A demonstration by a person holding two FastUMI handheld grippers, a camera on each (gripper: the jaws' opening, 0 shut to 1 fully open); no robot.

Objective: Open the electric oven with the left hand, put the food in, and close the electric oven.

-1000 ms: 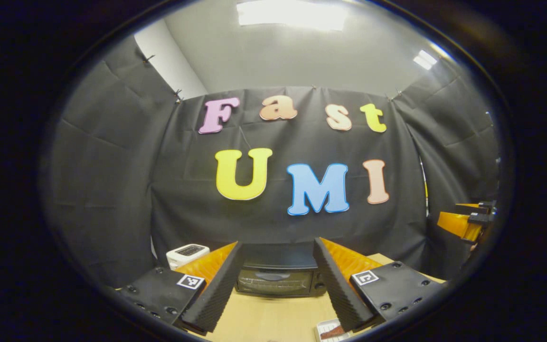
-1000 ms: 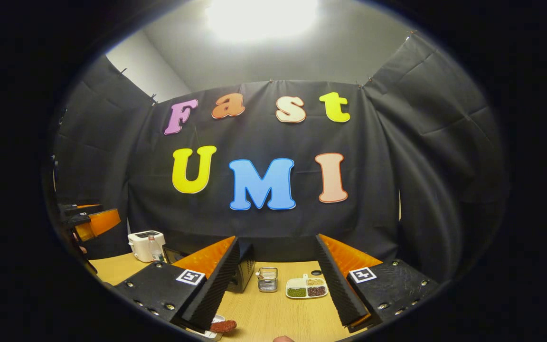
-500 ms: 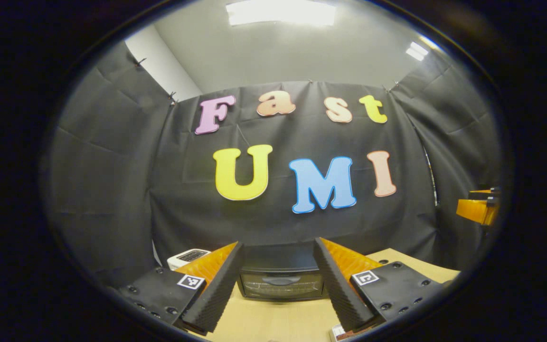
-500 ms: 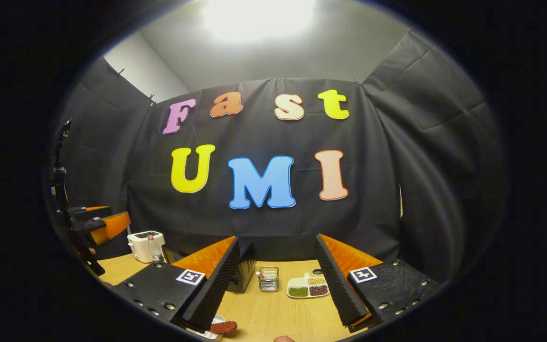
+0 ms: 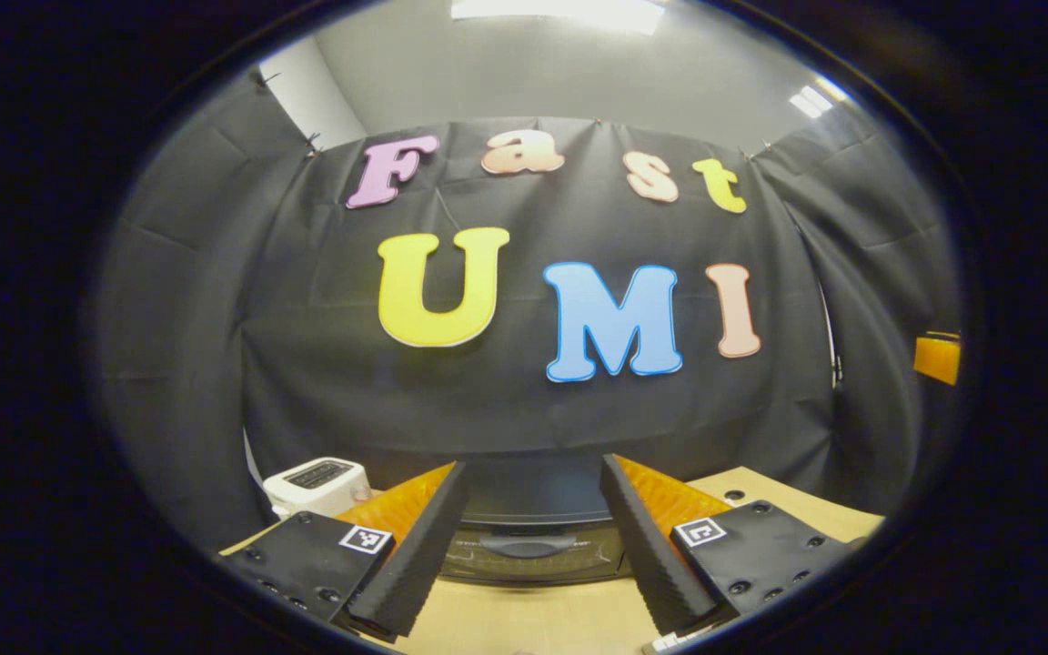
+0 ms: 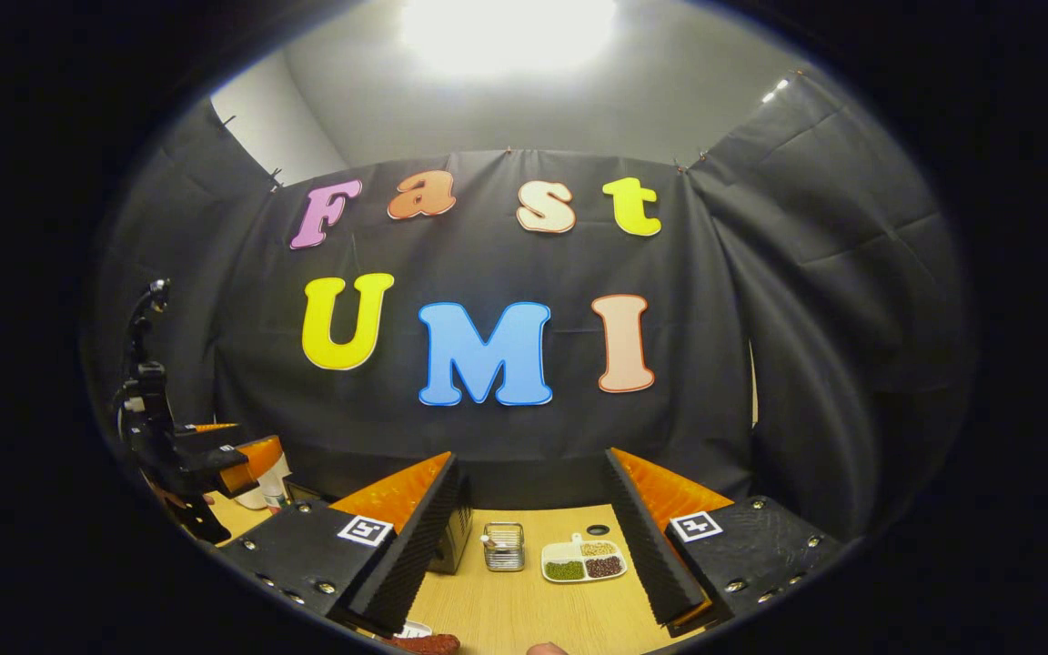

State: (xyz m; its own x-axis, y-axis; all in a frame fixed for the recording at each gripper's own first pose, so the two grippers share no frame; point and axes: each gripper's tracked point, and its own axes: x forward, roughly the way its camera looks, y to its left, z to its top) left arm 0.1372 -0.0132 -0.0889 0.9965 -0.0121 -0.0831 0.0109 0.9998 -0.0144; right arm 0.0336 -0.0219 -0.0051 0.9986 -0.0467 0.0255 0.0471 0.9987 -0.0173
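My left hand-held gripper (image 5: pixel 531 537) spread wide, holding nothing; electric oven (image 5: pixel 533 544) straight ahead between its fingers on counter (image 5: pixel 533 619), door shut. White toaster (image 5: pixel 319 482) left of oven. My right hand-held gripper (image 6: pixel 533 546) also wide, nothing held. Beyond it: wire basket (image 6: pixel 505 547), divided dish (image 6: pixel 584 561). Reddish food (image 6: pixel 421 644) at bottom edge.

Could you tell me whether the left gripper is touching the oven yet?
Apart. In the left gripper view, the left gripper is open with bare table visible in front of the oven, whose door is shut.
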